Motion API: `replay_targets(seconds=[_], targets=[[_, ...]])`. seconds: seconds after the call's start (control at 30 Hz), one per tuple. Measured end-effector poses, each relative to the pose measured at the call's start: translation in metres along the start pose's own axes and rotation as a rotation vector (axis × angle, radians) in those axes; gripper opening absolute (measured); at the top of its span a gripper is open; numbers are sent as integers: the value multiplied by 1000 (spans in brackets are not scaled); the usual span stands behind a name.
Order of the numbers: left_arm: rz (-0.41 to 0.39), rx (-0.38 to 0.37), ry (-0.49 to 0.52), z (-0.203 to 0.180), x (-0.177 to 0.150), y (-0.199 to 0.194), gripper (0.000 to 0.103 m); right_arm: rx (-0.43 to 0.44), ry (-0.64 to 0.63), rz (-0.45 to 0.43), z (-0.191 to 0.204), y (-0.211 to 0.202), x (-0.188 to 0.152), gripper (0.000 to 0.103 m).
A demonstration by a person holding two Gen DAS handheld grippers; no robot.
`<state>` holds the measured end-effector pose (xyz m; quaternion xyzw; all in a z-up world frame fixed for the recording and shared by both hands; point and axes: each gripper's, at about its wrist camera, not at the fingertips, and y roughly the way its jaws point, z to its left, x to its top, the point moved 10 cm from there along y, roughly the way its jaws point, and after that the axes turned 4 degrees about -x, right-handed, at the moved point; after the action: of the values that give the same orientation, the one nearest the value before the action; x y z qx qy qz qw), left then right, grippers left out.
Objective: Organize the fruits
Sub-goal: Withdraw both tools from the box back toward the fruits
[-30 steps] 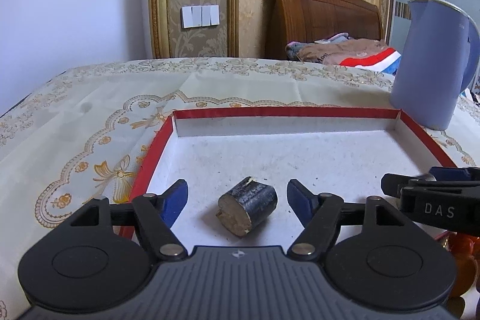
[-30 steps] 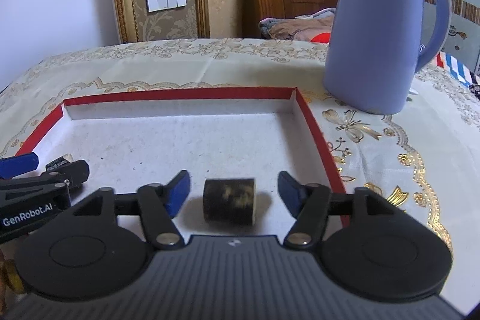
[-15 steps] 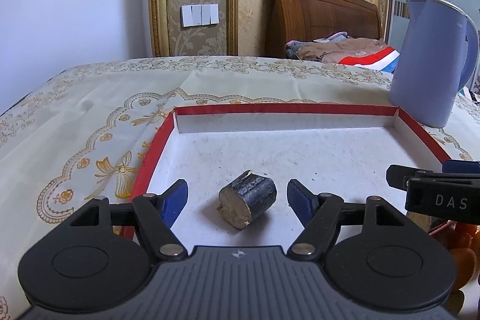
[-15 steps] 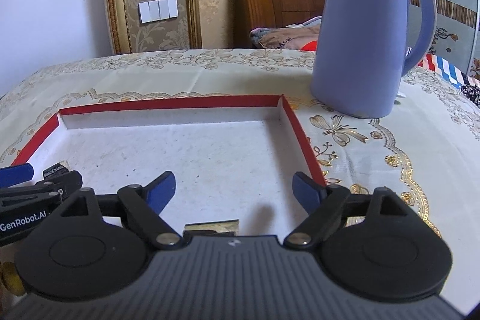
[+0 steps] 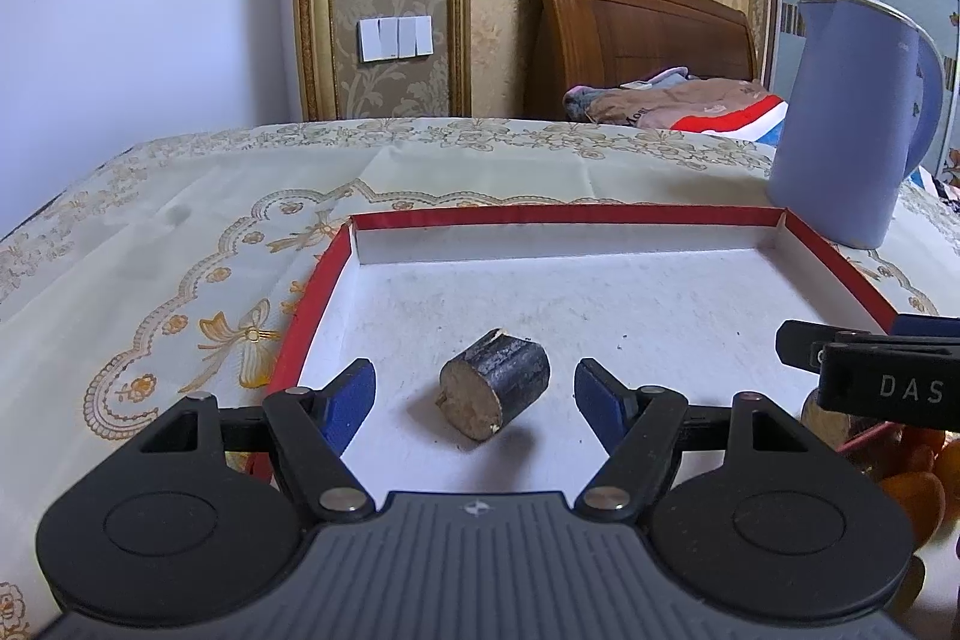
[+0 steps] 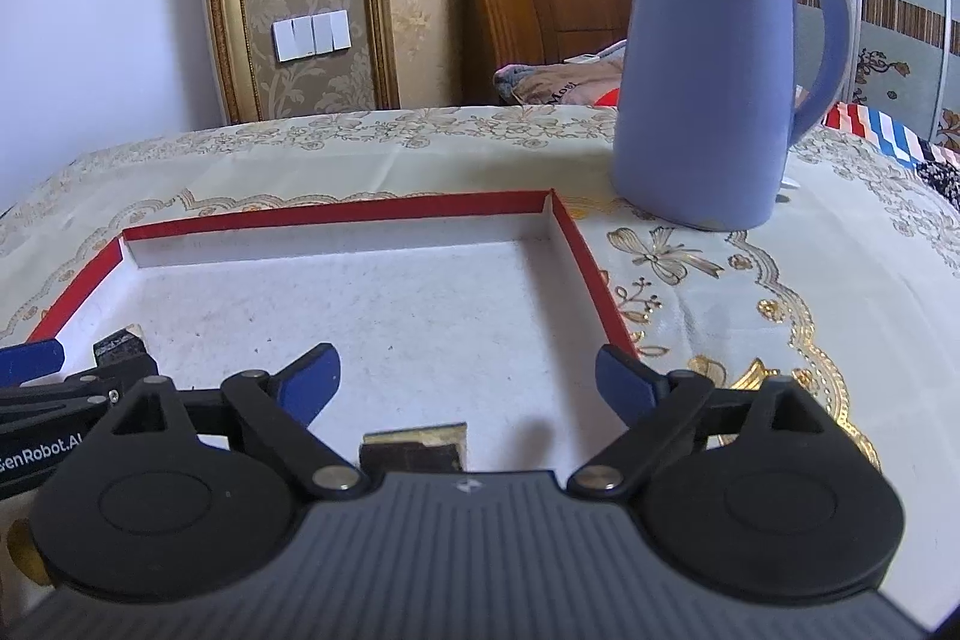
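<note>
A short dark cylindrical piece with a pale cut end [image 5: 495, 391] lies on the floor of a shallow red-rimmed white tray [image 5: 564, 215]. My left gripper [image 5: 474, 394] is open, its blue pads on either side of the piece without touching it. My right gripper [image 6: 467, 382] is open and empty above the tray [image 6: 336, 211]. A second dark piece [image 6: 414, 447] lies just below it, mostly hidden by the gripper body. The first piece [image 6: 120, 342] shows at the left of the right wrist view. Orange fruits [image 5: 912, 484] sit at the lower right of the left wrist view.
A tall blue kettle [image 6: 708, 70] stands on the patterned tablecloth [image 6: 780, 280] just beyond the tray's far right corner. It also shows in the left wrist view [image 5: 852, 118]. A bed with a wooden headboard [image 5: 630, 34] is behind the table.
My right gripper has opened wider and lifted back from its dark piece, which now lies under the gripper body. The left gripper has stayed open around its piece.
</note>
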<state>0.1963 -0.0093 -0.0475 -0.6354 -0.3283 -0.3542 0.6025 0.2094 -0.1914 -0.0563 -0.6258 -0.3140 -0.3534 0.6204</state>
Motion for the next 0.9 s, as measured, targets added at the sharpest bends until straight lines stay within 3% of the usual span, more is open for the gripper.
replay_targets(seconds=[0.33,0.6,0.67,0.9], targets=[[-22,-5,3,6,-10,-21,73,22,57,-47,-10,-26,-12,92],[-84,-74,-44,29,-20,-75,76,25,112,-151,-29,-60,-10,98],[-74,-76,-36,31,-29,-81,83,24,125,-135,-32,-59,-12,98],[4,-16,18,24,-51,-72,83,-1,125,-127,-35,-59,-17,98]])
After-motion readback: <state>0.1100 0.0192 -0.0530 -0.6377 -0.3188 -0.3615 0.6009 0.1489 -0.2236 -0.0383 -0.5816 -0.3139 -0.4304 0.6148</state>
